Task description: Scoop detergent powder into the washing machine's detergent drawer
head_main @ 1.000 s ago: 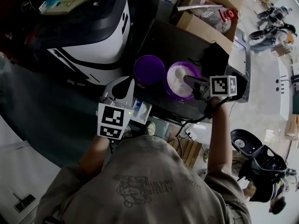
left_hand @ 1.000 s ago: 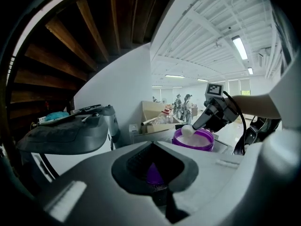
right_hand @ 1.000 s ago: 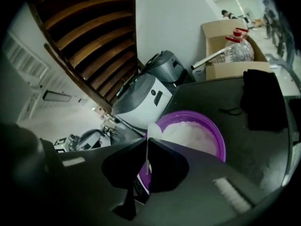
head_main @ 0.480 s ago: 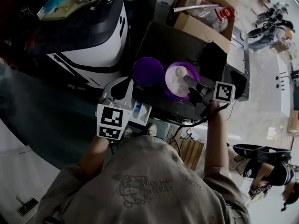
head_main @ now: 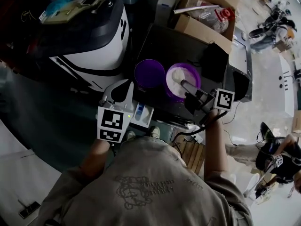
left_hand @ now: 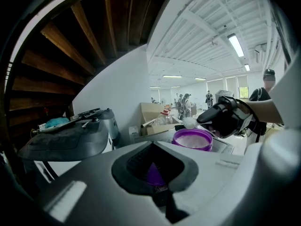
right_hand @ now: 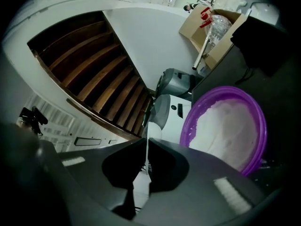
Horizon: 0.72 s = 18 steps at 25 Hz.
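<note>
A purple tub of white detergent powder stands on a black table, with its purple lid lying to its left. My right gripper is shut on a white spoon, which is heaped with powder and held just above the tub's rim. The spoon's thin handle runs between the right jaws, beside the tub. The white detergent drawer, with its blue insert, sticks out below the lid. My left gripper is shut and empty, left of the drawer and lid.
The white and dark washing machine stands to the left, with clutter on its top. An open cardboard box holding a plastic bottle sits behind the table. A dark box stands right of the tub. A person crouches on the floor at the right.
My right gripper has drawn back towards me and tilted, bringing the spoon from the middle of the powder up to the tub's near side. The left gripper has stayed put.
</note>
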Available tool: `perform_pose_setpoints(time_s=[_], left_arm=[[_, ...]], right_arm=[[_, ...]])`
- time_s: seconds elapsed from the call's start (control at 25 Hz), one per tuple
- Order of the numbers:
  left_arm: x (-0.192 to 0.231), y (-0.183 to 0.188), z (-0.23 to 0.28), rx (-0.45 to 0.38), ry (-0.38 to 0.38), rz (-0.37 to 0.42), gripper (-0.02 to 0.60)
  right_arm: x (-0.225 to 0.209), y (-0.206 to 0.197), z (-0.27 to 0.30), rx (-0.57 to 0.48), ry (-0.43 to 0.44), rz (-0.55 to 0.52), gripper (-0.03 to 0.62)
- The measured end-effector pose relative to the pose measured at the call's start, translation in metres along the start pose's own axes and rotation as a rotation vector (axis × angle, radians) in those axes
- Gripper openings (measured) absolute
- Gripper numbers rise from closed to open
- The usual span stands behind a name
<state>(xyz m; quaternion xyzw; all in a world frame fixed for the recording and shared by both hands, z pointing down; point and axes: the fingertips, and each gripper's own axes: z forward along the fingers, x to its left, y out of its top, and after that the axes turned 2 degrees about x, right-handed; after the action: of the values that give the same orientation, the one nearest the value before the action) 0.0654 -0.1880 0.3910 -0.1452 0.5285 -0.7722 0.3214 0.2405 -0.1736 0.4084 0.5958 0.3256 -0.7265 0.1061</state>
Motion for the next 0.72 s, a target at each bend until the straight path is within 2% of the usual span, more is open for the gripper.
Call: perform_pose_setpoints(time_s=[0.4,0.72], left_arm=[[-0.005,-0.001,-0.006,0.005,-0.002,0.009,0.000],[-0.003,-0.001,-0.014,0.000,0.018,0.007,0.000]], right_arm=[[0.024,-0.030,-0.001,0.003,0.130,0.066,0.035],[0.030,-0.043,0.005,0.025,0.154,0.081,0.035]])
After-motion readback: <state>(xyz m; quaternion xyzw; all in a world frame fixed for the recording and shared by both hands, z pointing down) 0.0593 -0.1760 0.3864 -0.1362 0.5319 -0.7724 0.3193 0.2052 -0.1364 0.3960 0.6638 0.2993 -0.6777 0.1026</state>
